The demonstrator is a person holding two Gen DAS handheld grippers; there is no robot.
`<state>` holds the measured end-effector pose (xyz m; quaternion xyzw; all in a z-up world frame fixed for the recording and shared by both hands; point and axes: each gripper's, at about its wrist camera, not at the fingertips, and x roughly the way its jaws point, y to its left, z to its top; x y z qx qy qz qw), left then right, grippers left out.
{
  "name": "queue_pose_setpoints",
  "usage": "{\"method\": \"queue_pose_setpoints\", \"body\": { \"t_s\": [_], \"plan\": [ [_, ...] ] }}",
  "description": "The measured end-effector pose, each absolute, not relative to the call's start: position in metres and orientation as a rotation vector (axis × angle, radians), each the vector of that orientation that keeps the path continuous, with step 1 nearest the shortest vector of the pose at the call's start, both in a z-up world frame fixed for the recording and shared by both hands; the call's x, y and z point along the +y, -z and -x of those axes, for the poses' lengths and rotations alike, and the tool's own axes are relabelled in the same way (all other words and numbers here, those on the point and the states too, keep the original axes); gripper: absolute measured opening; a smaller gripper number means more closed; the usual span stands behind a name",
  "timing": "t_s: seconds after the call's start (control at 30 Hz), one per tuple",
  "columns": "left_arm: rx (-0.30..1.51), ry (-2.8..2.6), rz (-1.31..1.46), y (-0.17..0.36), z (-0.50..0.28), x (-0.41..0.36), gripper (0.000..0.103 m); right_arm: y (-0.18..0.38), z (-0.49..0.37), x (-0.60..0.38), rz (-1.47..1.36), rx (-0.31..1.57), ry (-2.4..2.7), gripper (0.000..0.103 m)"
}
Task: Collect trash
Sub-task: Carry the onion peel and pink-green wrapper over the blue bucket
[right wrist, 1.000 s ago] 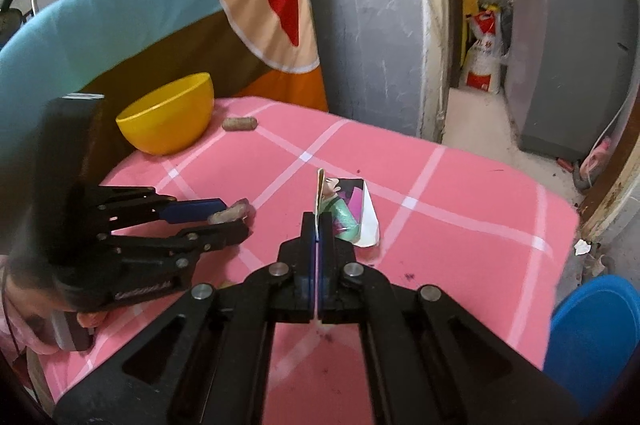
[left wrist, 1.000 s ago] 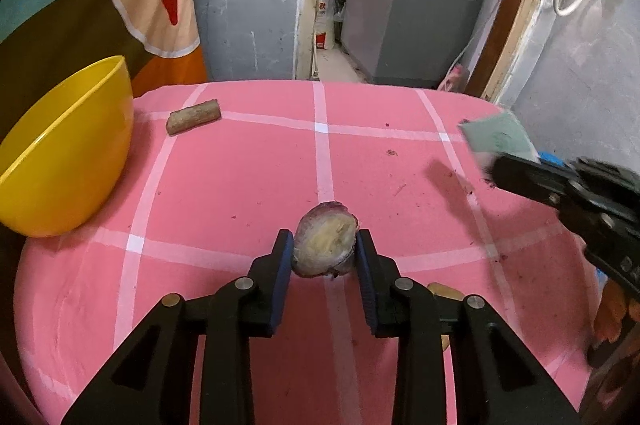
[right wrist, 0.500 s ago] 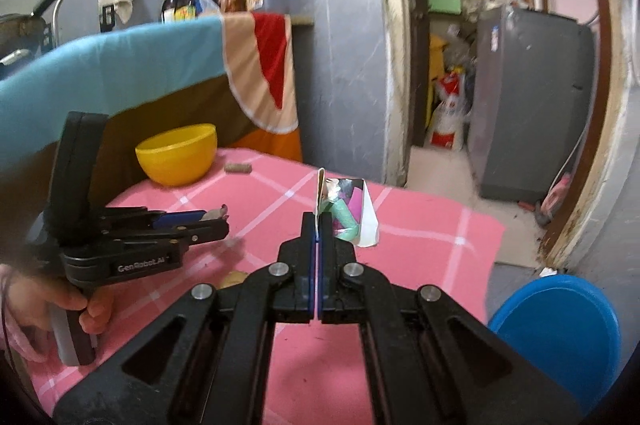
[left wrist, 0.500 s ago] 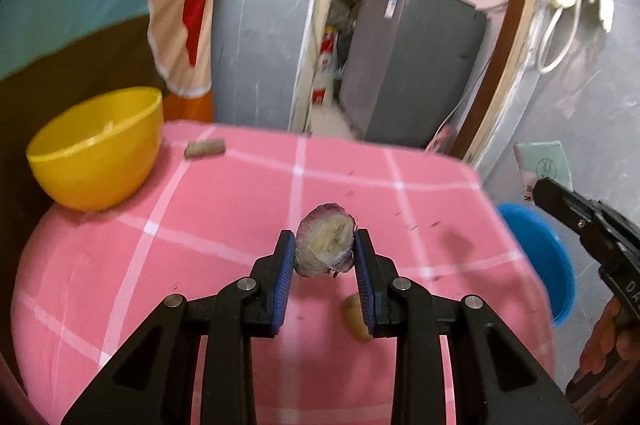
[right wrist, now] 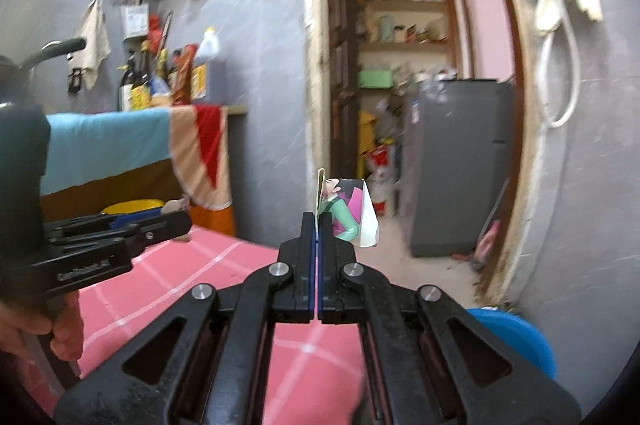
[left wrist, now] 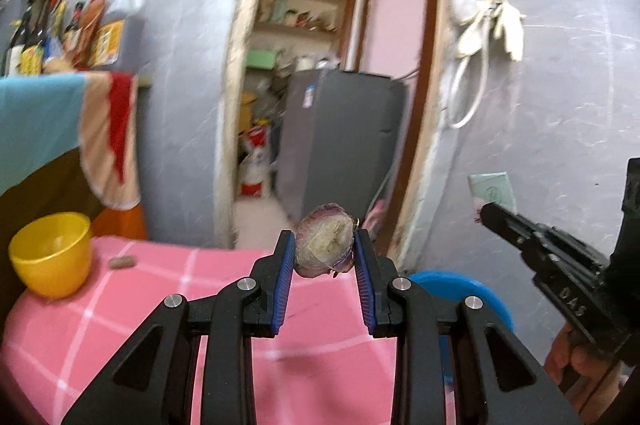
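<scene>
My left gripper (left wrist: pixel 324 245) is shut on a purple onion piece (left wrist: pixel 325 247) with a pale cut face, held high above the pink checked table (left wrist: pixel 132 309). My right gripper (right wrist: pixel 318 221) is shut on a folded printed paper wrapper (right wrist: pixel 348 213), also raised above the table. In the left wrist view the right gripper (left wrist: pixel 486 213) shows at the right with the wrapper (left wrist: pixel 493 189) at its tip. In the right wrist view the left gripper (right wrist: pixel 176 219) shows at the left. A blue bin (left wrist: pixel 464 295) stands below the table's right edge and also shows in the right wrist view (right wrist: pixel 516 341).
A yellow bowl (left wrist: pixel 52 251) stands at the table's left side, with a small brown piece (left wrist: pixel 122 262) lying beside it. Behind are a grey wall, an open doorway with a grey appliance (left wrist: pixel 340 141), and a cloth-draped counter (right wrist: pixel 120 149).
Both grippers have risen well above the table and tilted up, each still holding its item. The table has dropped low in both views and the blue bin has come into view.
</scene>
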<state>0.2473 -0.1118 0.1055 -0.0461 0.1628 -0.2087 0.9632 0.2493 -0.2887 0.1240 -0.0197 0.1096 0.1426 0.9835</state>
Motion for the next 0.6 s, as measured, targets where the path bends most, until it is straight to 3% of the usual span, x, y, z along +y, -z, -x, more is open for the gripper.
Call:
{"method": "queue_pose_setpoints", "body": {
  "t_s": [0.6],
  "plan": [
    [0.41,0.637,0.053,-0.091,-0.268,-0.248,0.025,-0.102,-0.239,-0.409,-0.042,0.294,-0.073,0.009]
  ]
}}
